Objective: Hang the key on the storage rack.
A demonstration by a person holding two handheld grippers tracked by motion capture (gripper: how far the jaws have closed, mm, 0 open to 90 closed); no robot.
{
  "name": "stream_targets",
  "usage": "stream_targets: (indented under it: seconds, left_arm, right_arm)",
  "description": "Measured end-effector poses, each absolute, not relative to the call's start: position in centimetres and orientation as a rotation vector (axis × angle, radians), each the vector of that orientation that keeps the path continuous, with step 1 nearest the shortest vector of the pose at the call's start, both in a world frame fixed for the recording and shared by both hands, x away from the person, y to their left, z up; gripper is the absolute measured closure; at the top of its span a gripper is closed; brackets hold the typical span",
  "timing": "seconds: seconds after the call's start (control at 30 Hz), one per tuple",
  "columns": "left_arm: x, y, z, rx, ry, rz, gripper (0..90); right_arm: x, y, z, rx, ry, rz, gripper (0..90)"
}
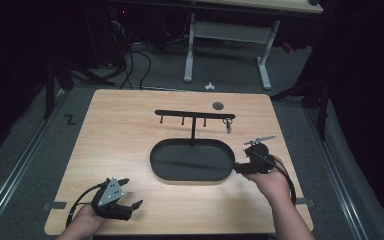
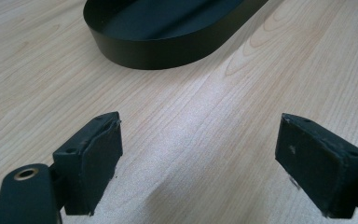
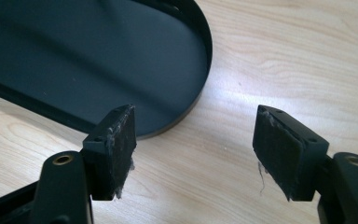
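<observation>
- My right tongs [image 1: 239,167] hover just beside the right end of the black oval tray [image 1: 192,160], which sits mid-bench on the wooden bench [image 1: 130,145]. The jaws stand spread with nothing between them; in the right gripper view the tray's rim [image 3: 200,88] curves just ahead of the pads [image 3: 121,149].
- My left tongs [image 1: 130,192] are at the near left of the bench, well apart from the tray, jaws released and empty too.
- The tray is one piece with the hook stand [image 1: 195,116] rising from its far side; a key ring [image 1: 228,124] hangs from the rightmost hook.
- I judge the tray to be thin sheet metal: stiff, fairly light, but top-heavy at the back because of the stand.
- Its wall is low, upright and smooth, probably slippery, so I would pinch the rim squarely, one pad inside and one outside.
- Lifted by one end it will likely tip and swing the keys; taking both ends would hold it steadier.
</observation>
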State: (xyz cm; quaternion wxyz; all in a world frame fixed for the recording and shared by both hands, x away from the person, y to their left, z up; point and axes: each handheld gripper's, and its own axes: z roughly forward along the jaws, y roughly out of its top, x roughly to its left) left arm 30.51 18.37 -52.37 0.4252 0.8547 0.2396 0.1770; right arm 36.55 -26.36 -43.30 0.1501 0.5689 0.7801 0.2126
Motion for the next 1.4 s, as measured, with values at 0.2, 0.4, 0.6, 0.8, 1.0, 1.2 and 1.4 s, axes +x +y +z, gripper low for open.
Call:
stream_targets:
  seconds: [0.2,0.4,0.6,0.8,1.0,1.2,1.4]
  left_arm:
    - [30.5,18.4,-52.4,2.139,0.600,0.443,15.2]
    - [30.5,18.4,-52.4,2.138,0.602,0.445,15.2]
    - [30.5,18.4,-52.4,2.136,0.603,0.444,15.2]
    - [30.5,18.4,-52.4,2.132,0.605,0.449,15.2]
    - [30.5,18.5,-52.4,2.128,0.611,0.453,15.2]
    - [30.4,18.7,-52.3,2.090,0.630,0.470,15.2]
    - [30.4,18.6,-52.4,2.101,0.645,0.487,15.3]
  right_arm:
    - [35.2,-26.8,-44.8,1.613,2.204,0.654,30.3]
    - [34.0,-26.9,-46.3,1.597,2.175,0.718,29.7]
    - [33.1,-26.5,-47.8,1.570,2.146,0.761,28.9]
    - [31.7,-26.0,-49.4,1.516,2.094,0.850,28.9]
    - [29.9,-25.8,-50.7,1.447,2.065,0.904,28.9]
    - [27.7,-26.4,-51.7,1.399,1.996,1.057,29.5]
    - [27.7,-26.2,-52.0,1.394,1.958,1.106,29.6]
